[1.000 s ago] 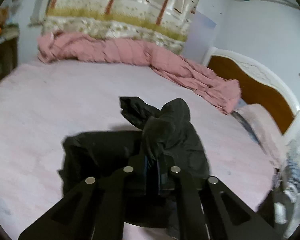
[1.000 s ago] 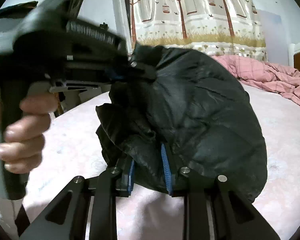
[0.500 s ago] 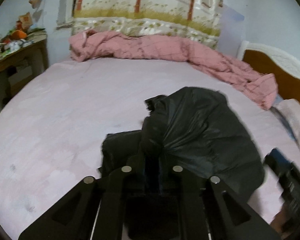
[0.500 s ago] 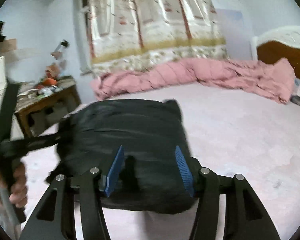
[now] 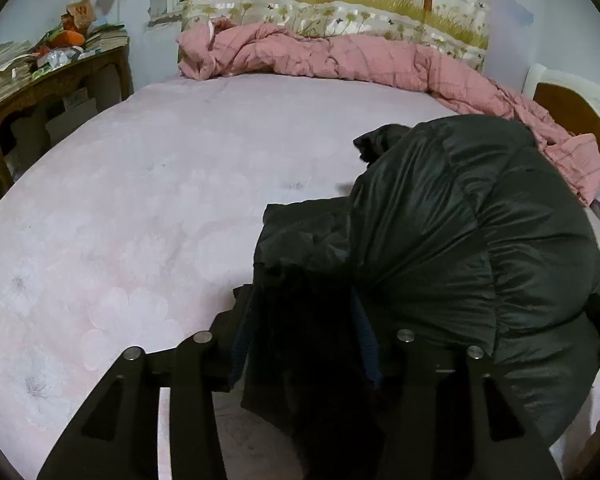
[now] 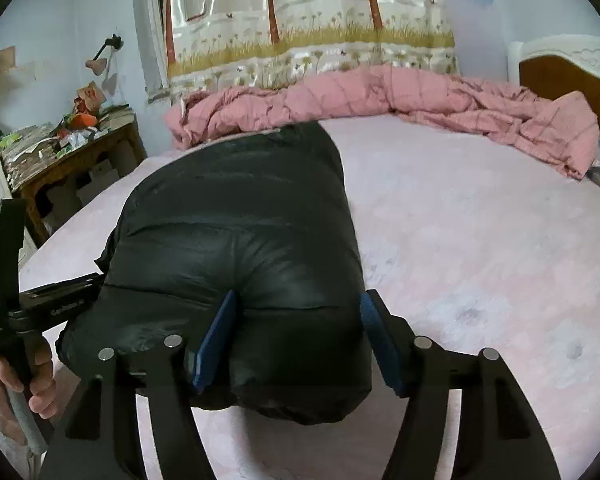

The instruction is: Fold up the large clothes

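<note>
Hard to make out where dark fabric ends and the left gripper (image 5: 306,340) begins; blue pads mostly buried, spread apart around a bunched edge of the black puffer jacket (image 5: 460,240), grip uncertain. Right gripper (image 6: 296,340) spread wide, pads straddling the jacket's near bulge. Jacket heaped on the pink bed (image 6: 480,240), near edge; pink quilt (image 6: 380,100) well behind.

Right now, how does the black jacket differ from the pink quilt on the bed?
The jacket is black, shiny and smooth; the quilt is pink, checked and wrinkled. The jacket is bunched into a compact puffy bundle near the cameras; the quilt stretches in a long ridge along the far edge. Both tools are at the jacket; neither touches the quilt. Both lie on the bed.
</note>
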Available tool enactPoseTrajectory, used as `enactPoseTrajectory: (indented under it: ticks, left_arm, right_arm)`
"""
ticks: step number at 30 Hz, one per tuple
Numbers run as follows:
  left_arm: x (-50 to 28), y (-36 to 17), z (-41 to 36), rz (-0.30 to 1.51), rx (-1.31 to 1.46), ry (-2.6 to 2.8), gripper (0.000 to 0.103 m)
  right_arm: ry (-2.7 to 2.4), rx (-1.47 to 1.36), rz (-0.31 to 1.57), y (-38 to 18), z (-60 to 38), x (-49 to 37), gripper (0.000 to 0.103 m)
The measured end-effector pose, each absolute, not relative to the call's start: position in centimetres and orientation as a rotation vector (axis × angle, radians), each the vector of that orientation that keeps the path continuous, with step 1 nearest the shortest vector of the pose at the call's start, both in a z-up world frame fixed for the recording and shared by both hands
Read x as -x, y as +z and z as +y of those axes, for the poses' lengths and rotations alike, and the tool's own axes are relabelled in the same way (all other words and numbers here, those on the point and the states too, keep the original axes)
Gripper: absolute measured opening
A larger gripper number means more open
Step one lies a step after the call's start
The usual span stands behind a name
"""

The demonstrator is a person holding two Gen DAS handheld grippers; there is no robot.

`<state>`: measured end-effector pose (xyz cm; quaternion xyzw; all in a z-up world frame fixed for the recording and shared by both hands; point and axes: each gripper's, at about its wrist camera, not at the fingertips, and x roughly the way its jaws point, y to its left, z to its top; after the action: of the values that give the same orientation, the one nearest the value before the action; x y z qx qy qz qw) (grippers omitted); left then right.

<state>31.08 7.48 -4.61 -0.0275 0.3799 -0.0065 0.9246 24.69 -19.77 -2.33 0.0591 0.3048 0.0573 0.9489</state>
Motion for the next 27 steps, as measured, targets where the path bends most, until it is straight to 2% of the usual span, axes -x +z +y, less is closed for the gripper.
enactPoseTrajectory:
  ticks: [2, 4, 6, 8, 10, 11, 14, 18, 19, 20, 21, 27]
  left_arm:
    - [-31.2, -4.7, 7.6, 0.787, 0.063, -0.013, 0.051]
    - [-30.7, -3.9, 8.1, 0.766, 0.095, -0.009, 0.058]
    - [-29.3, -2.3, 8.7, 0.696, 0.148, 0.010, 0.080]
    - [-27.4, -0.6, 8.9, 0.617, 0.200, -0.043, 0.091]
    - [-26.2, 0.7, 8.4, 0.591, 0.251, -0.134, 0.096]
    - [-25.8, 1.2, 8.0, 0.588, 0.274, -0.178, 0.103]
    - [-26.1, 1.6, 7.0, 0.618, 0.335, -0.233, 0.103]
    - [-29.0, -1.9, 7.8, 0.775, 0.458, -0.129, 0.103]
    - [-29.3, -3.1, 8.5, 0.804, 0.514, -0.119, 0.103]
    - [-29.5, -4.1, 9.1, 0.823, 0.561, -0.127, 0.103]
    - [-29.6, -5.0, 9.6, 0.843, 0.599, -0.148, 0.103]
    - [-30.3, -7.5, 10.0, 0.967, 0.690, -0.284, 0.103]
  right_arm:
    - [0.119, -0.122, 0.630, -2.5, -19.8, -24.9, 0.067]
    - [0.117, -0.115, 0.635, -2.3, -19.8, -25.0, 0.067]
    - [0.104, -0.092, 0.629, -1.9, -19.8, -24.9, 0.067]
    - [0.102, -0.083, 0.622, -1.5, -19.8, -24.8, 0.067]
    - [0.113, -0.085, 0.625, -1.3, -19.8, -24.9, 0.067]
    - [0.119, -0.084, 0.630, -1.5, -19.7, -25.1, 0.067]
    - [0.124, -0.079, 0.633, -1.7, -19.4, -25.2, 0.069]
    - [0.139, -0.077, 0.635, -1.6, -19.4, -25.4, 0.069]
    - [0.140, -0.081, 0.634, -1.4, -19.6, -25.4, 0.074]
    - [0.136, -0.086, 0.628, -1.3, -19.9, -25.3, 0.084]
    - [0.126, -0.092, 0.614, -1.2, -20.3, -25.3, 0.087]
    - [0.208, -0.235, 0.676, -2.3, -23.2, -27.6, 0.089]
